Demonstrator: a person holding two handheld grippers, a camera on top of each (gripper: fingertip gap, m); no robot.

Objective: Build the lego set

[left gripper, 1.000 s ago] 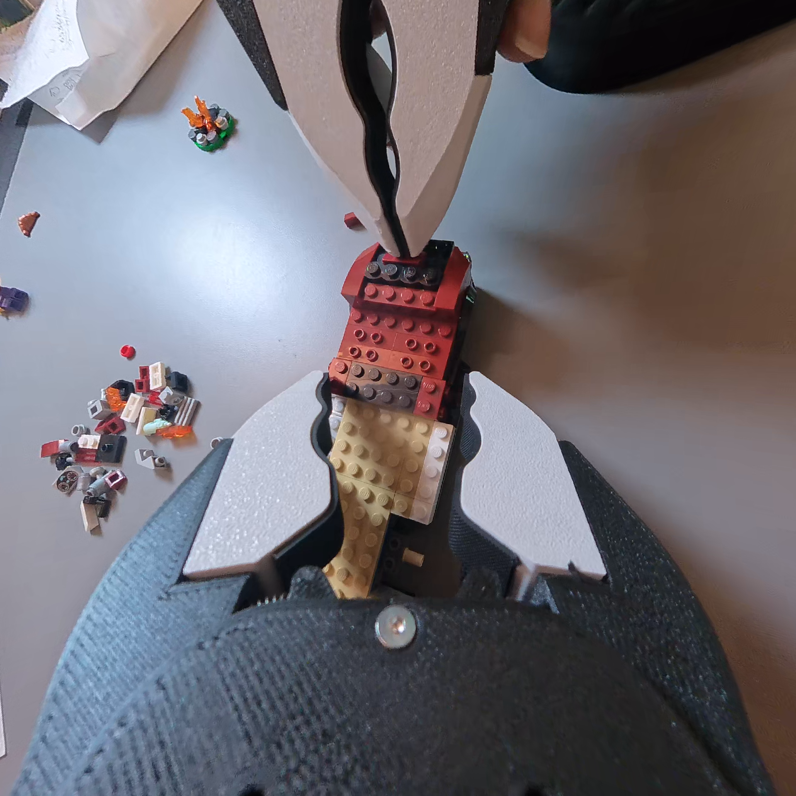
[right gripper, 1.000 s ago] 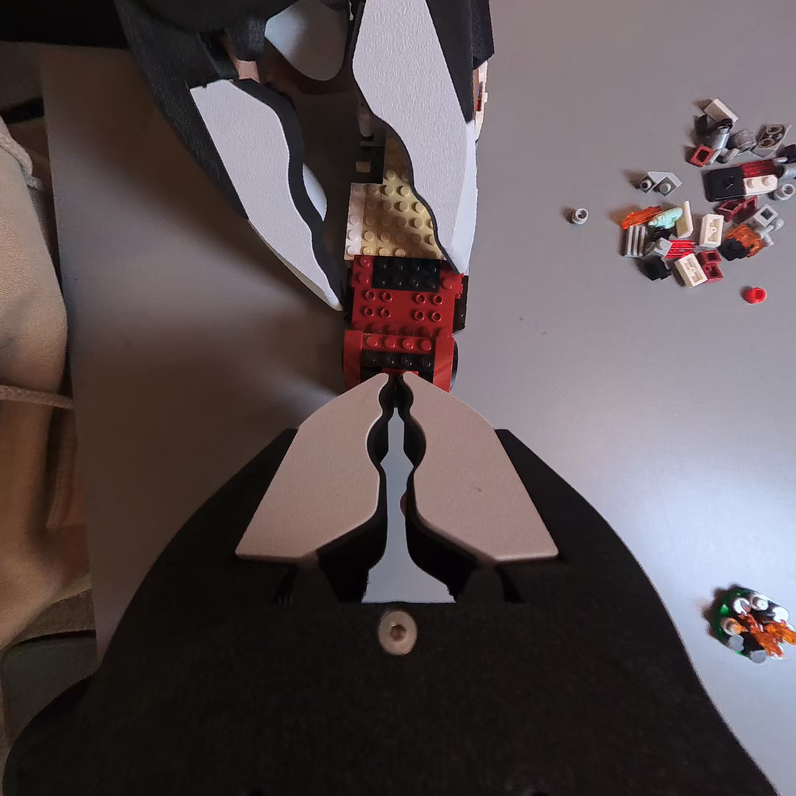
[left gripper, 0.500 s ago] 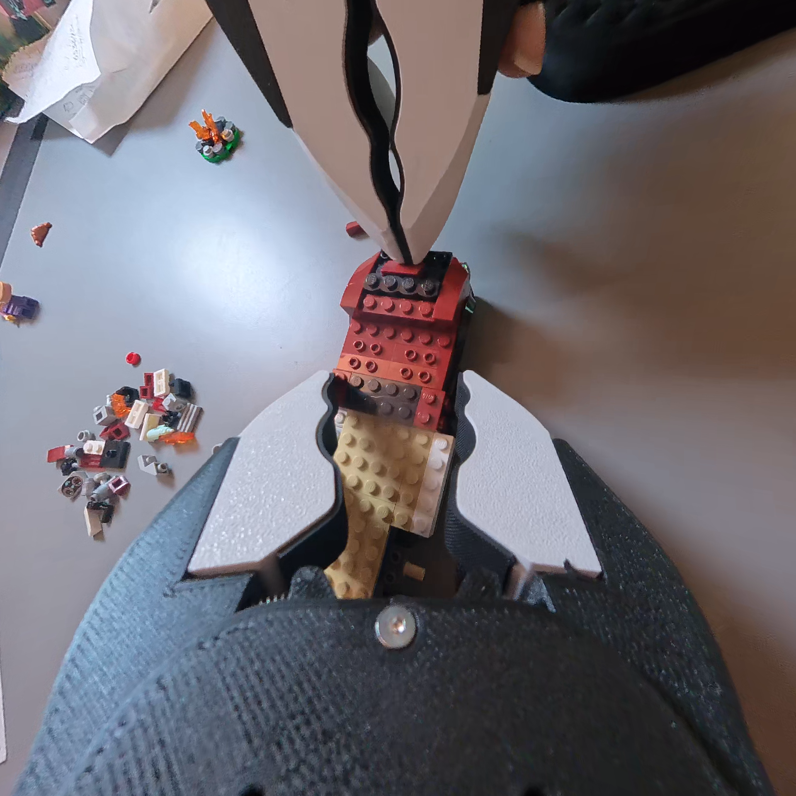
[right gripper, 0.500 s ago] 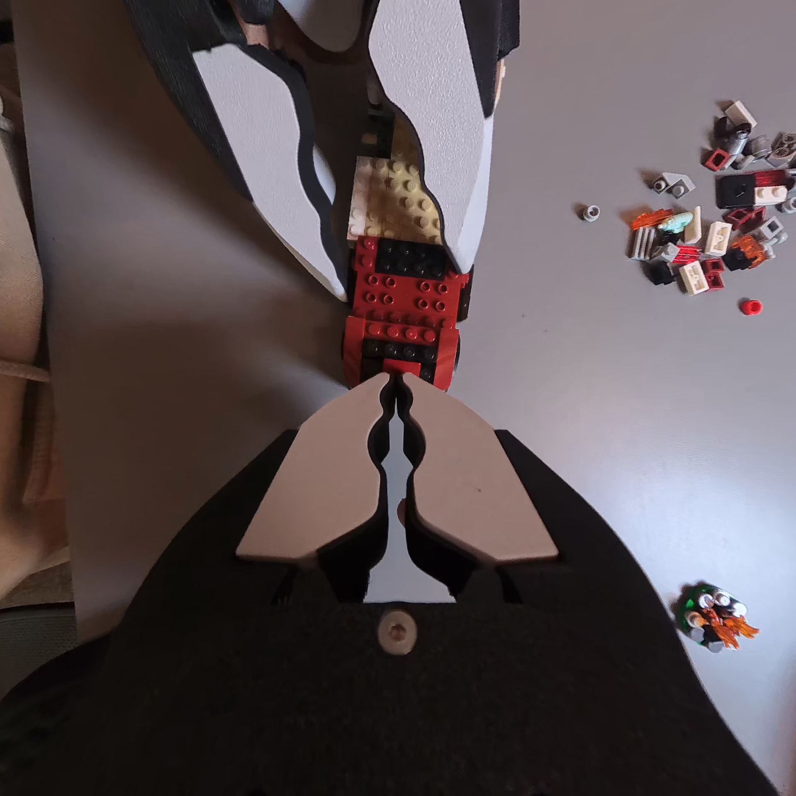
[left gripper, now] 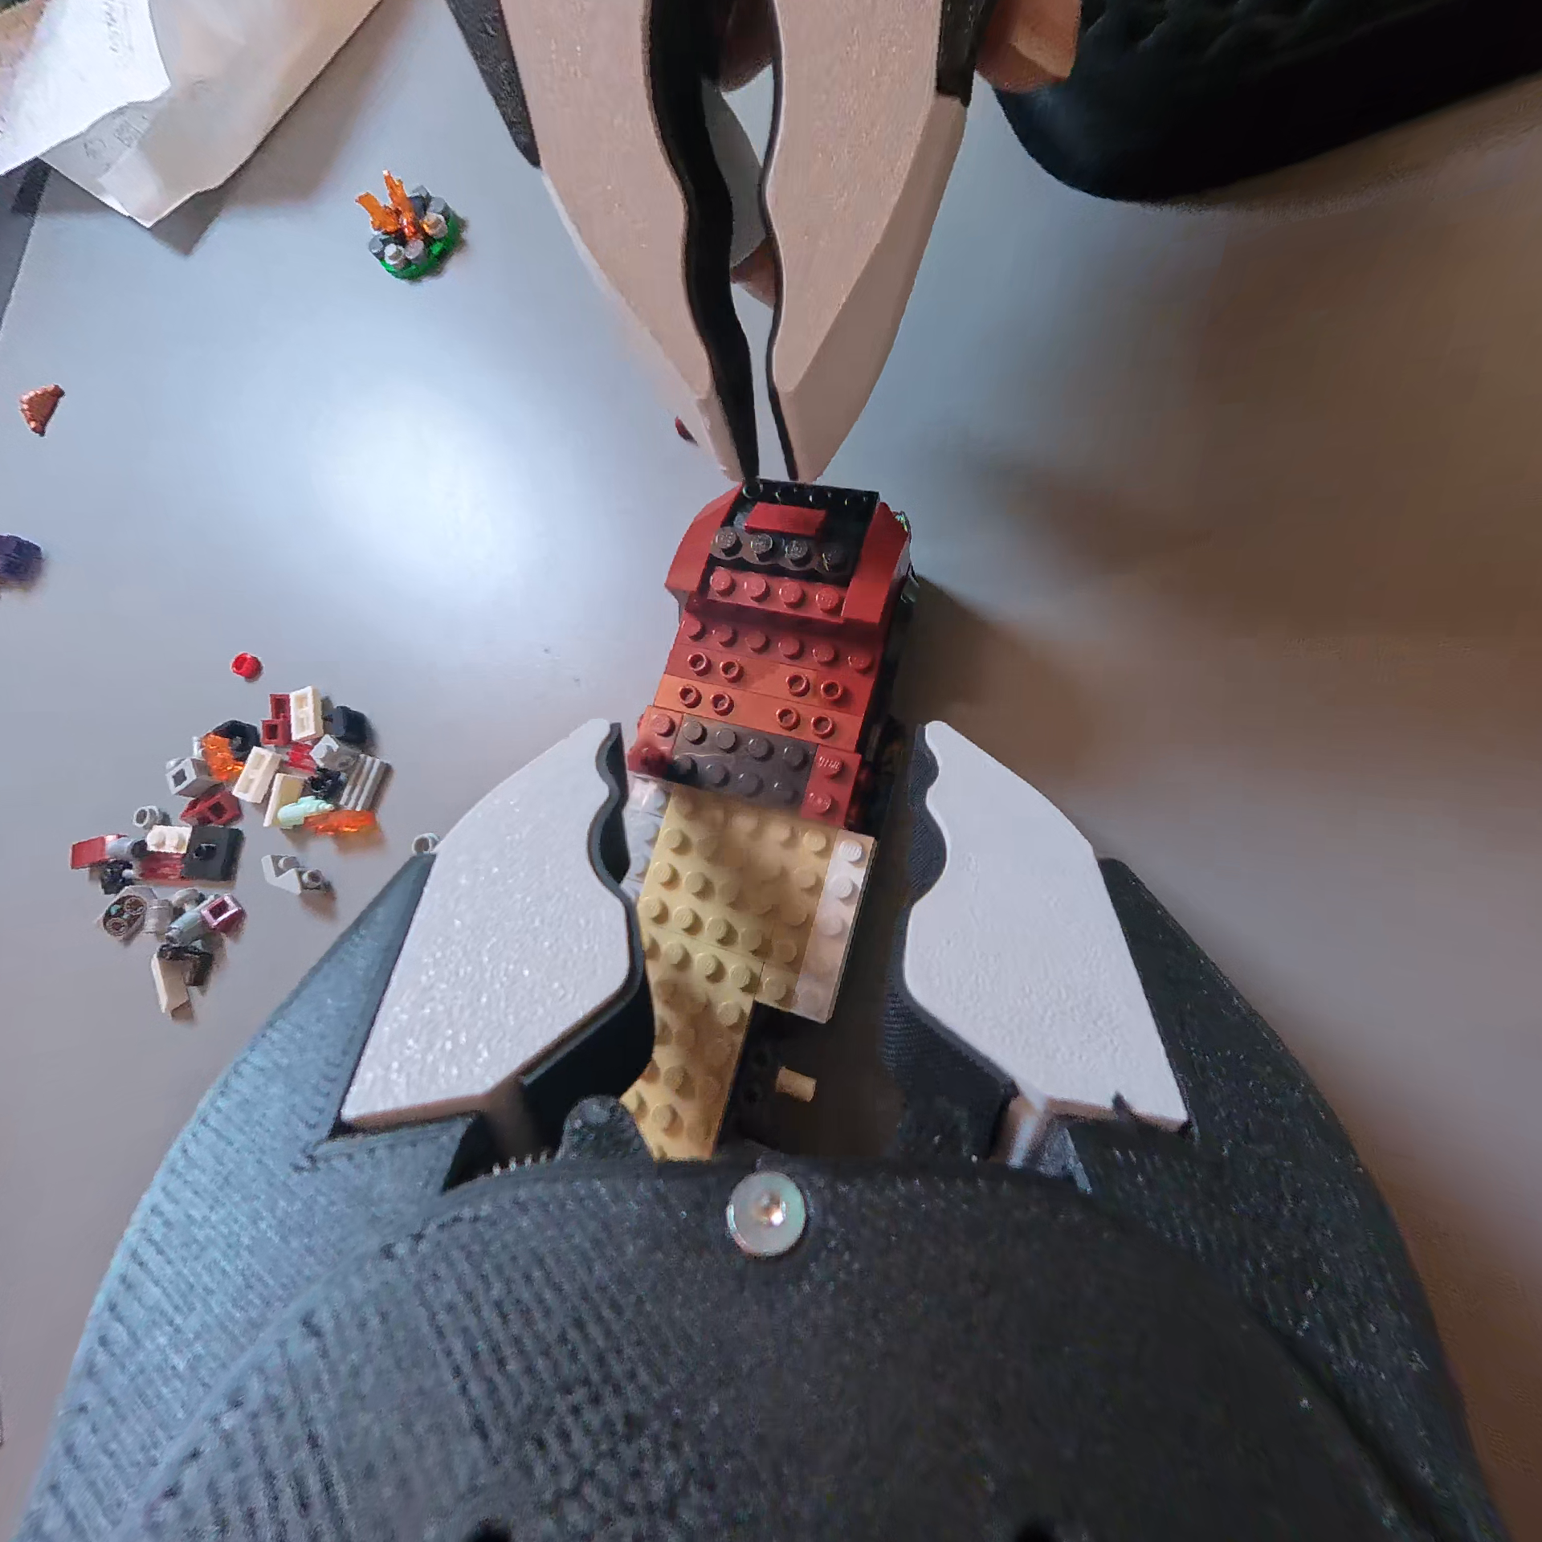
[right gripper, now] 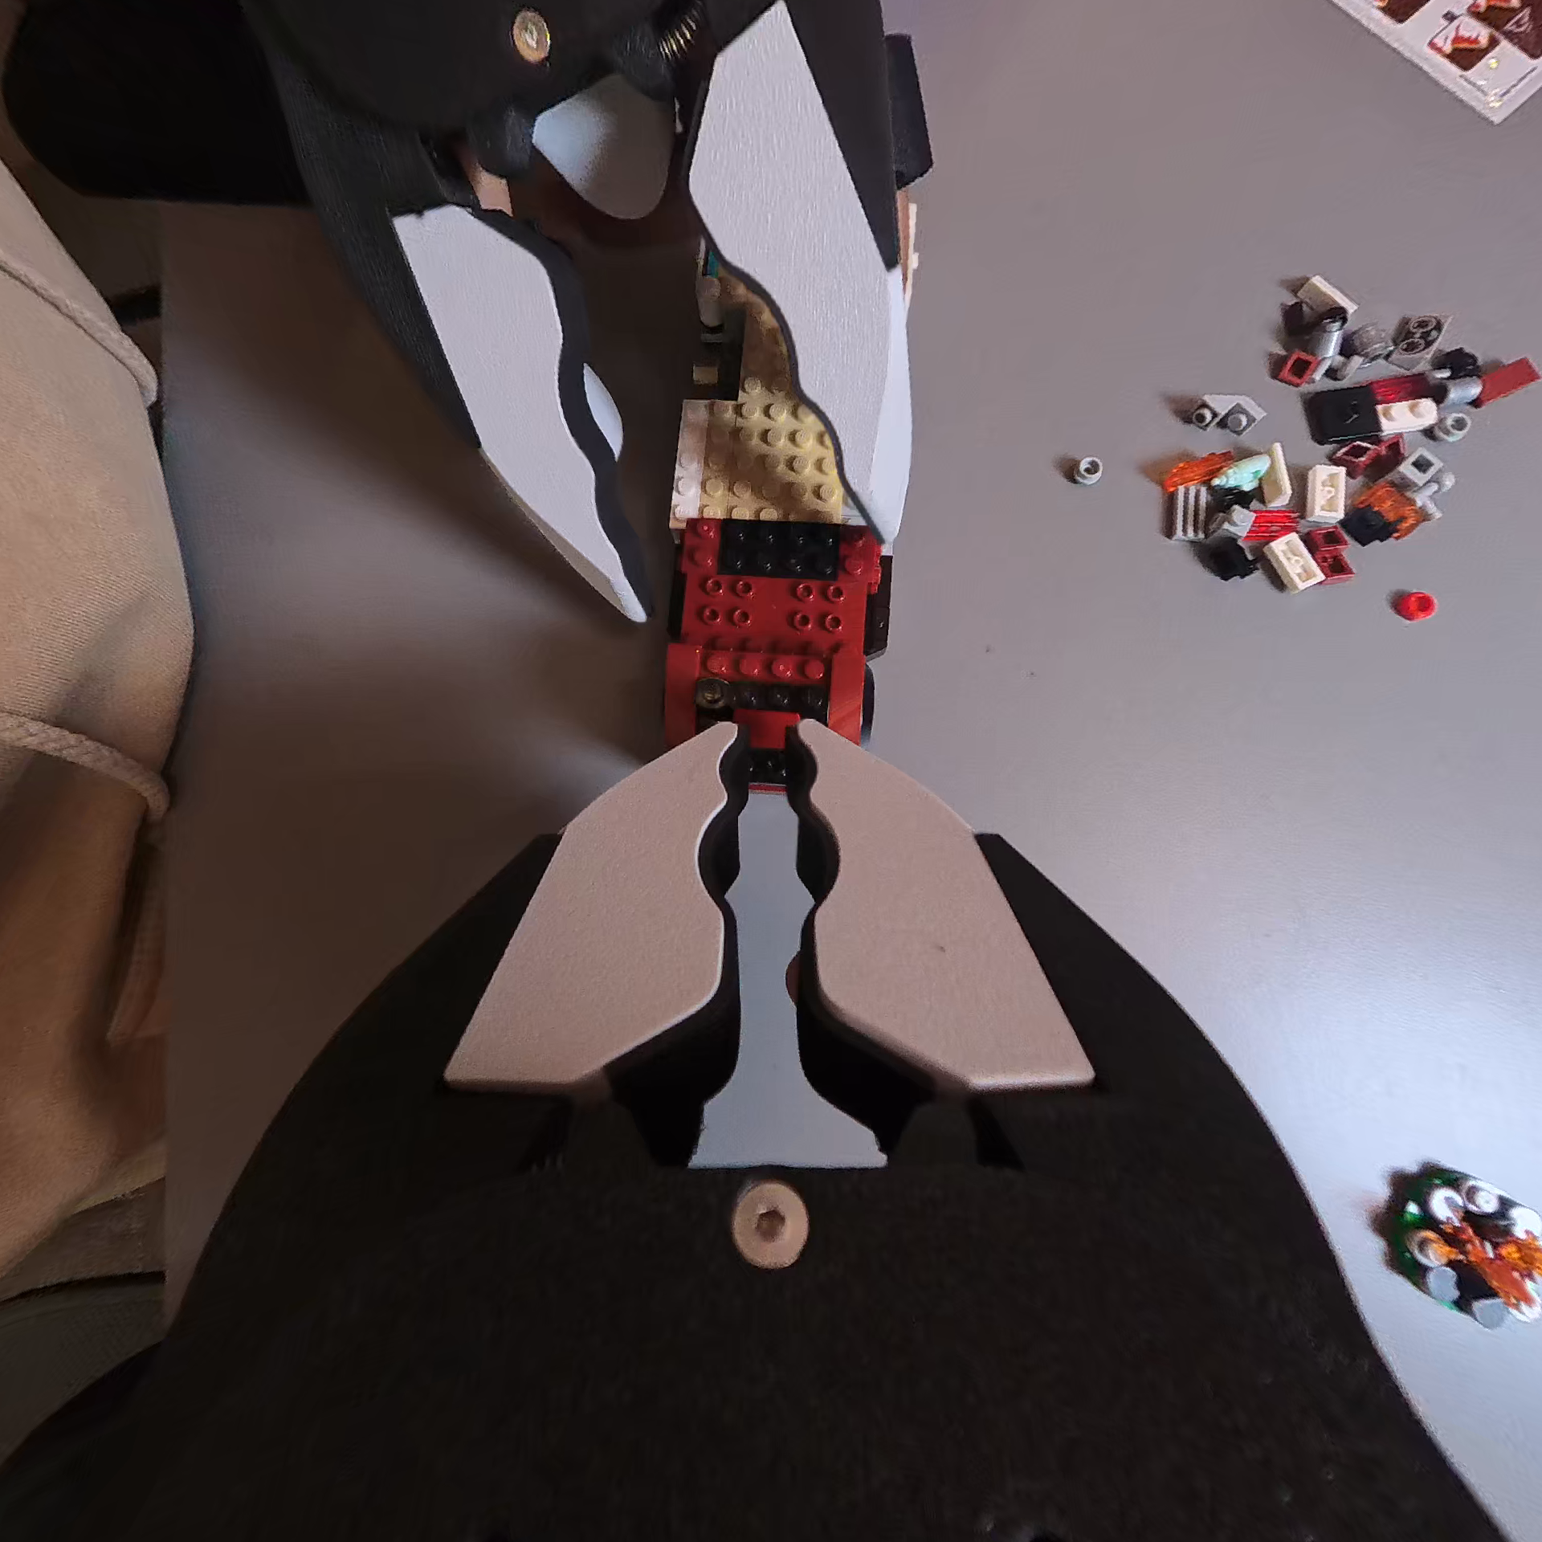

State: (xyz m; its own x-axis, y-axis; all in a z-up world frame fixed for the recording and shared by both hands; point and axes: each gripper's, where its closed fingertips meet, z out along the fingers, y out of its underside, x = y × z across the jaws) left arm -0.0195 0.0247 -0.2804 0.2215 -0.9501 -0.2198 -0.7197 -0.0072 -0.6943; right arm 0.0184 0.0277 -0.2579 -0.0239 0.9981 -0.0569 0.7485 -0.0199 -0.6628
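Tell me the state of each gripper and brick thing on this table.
Brick model: flat on the table, studs up.
Left gripper: open, astride the model.
Right gripper: tips slightly apart at the model's red end.
Loose bricks: scattered in a pile.
Campfire build: assembled, upright.

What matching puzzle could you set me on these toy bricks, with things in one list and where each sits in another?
Things:
1. red and tan brick model
2. heap of loose bricks
3. little campfire build
4. white paper

Places:
A. far left corner of the table
B. between the spread fingers of the left gripper
C. alone, near the paper
D. left of the left gripper

Pairs: 1-B; 2-D; 3-C; 4-A
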